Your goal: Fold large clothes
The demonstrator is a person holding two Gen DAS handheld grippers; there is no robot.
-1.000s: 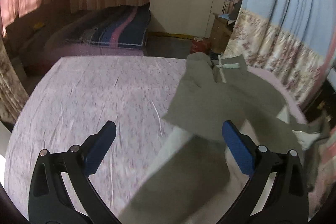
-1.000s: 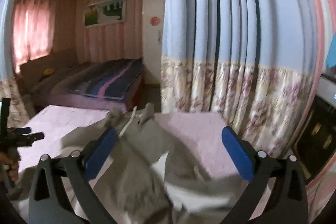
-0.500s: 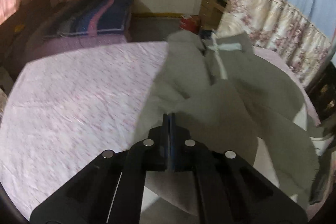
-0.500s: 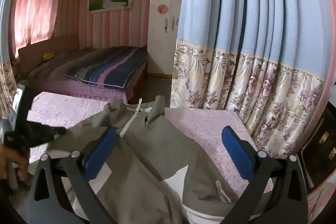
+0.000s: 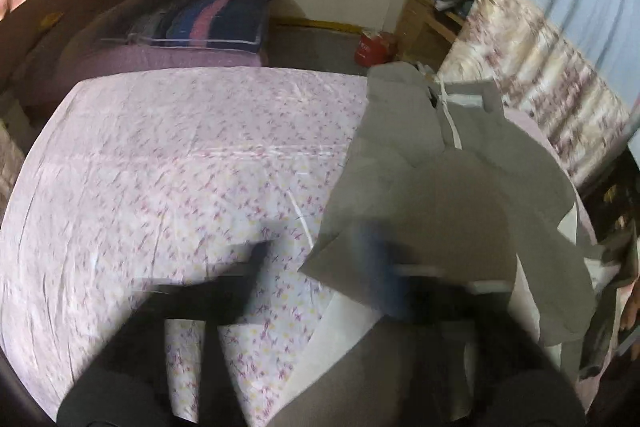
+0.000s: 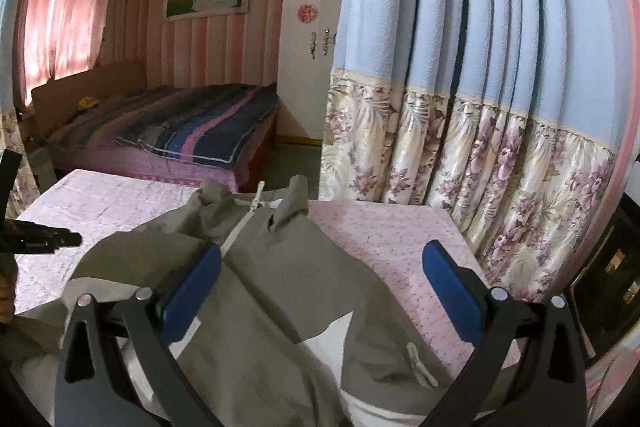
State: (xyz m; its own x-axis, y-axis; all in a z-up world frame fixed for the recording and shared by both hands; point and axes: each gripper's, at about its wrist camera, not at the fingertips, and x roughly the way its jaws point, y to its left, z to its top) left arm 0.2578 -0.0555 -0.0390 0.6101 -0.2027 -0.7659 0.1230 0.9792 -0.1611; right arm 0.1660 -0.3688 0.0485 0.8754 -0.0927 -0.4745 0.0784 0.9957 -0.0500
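Observation:
A large grey jacket (image 5: 448, 187) with a white lining and white zipper lies crumpled on the right part of a pink flowered bedsheet (image 5: 180, 187). It also shows in the right wrist view (image 6: 288, 267), collar at the far end. My left gripper (image 5: 320, 267) is motion-blurred at the jacket's left edge; its fingers appear spread, one over the sheet, one over the grey cloth. My right gripper (image 6: 320, 283) is open and empty, its blue pads (image 6: 192, 287) hovering above the jacket's chest.
A second bed with a striped blue and pink blanket (image 6: 192, 131) stands beyond the sheet. A blue and floral curtain (image 6: 480, 107) hangs close on the right. A white wardrobe (image 6: 308, 47) and a wooden side table (image 5: 424, 23) stand at the back.
My left gripper, open a second ago, was shut half a second ago and now shows blurred, spread fingers by the jacket's left edge. The jacket has spread flatter. The right gripper stays open.

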